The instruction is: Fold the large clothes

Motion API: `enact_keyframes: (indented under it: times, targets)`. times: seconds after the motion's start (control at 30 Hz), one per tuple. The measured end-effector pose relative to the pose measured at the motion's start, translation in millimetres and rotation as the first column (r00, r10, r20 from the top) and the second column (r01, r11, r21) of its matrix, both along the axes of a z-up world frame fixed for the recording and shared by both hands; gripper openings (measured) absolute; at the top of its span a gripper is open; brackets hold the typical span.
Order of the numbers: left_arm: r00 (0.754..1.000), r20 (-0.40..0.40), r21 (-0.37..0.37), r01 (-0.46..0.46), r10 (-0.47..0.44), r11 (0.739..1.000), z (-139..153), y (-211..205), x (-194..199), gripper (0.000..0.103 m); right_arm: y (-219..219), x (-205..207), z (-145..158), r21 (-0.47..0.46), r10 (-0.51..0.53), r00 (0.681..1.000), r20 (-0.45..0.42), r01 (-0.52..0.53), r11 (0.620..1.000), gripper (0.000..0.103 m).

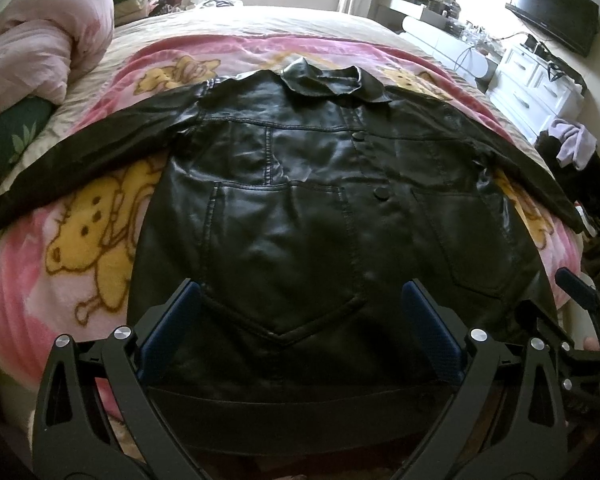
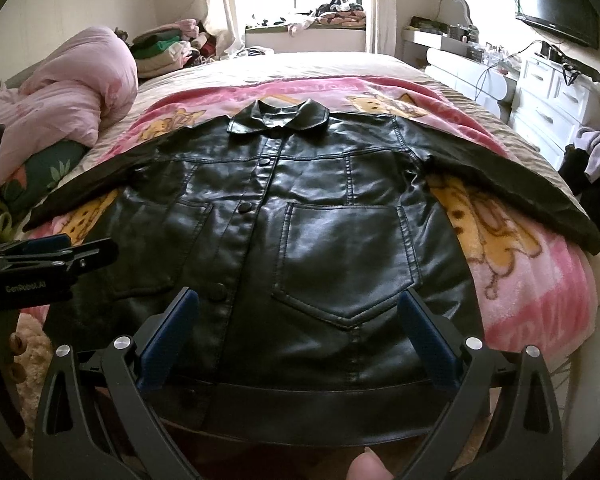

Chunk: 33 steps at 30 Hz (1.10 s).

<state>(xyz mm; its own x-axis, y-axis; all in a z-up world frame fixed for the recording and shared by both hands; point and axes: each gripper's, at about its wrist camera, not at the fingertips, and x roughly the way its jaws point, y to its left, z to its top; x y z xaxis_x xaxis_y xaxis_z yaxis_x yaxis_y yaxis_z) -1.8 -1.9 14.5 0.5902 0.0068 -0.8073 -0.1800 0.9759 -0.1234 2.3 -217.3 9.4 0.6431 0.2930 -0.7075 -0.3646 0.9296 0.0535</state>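
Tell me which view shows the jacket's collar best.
The right wrist view: the collar lies near the picture's centre, both flaps clear above the snap placket. The left wrist view shows the same collar darker and more crumpled-looking, though still whole.

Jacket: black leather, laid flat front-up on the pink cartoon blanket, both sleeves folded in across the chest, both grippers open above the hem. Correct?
Not quite. The jacket has both sleeves spread out to the sides, not folded in; the right wrist view shows it. The pink blanket under it and the open left gripper and right gripper are as stated.
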Motion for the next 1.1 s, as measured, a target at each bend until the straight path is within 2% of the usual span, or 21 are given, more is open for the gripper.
enact_keyframes:
  times: [1.1]
  targets:
    - [1.0, 0.005, 0.006, 0.008, -0.008, 1.0, 3.0, -2.1, 2.6, 0.094, 1.7, 1.3, 4.0, 0.0, 0.007, 1.0, 0.004, -0.007, 1.0, 0.099]
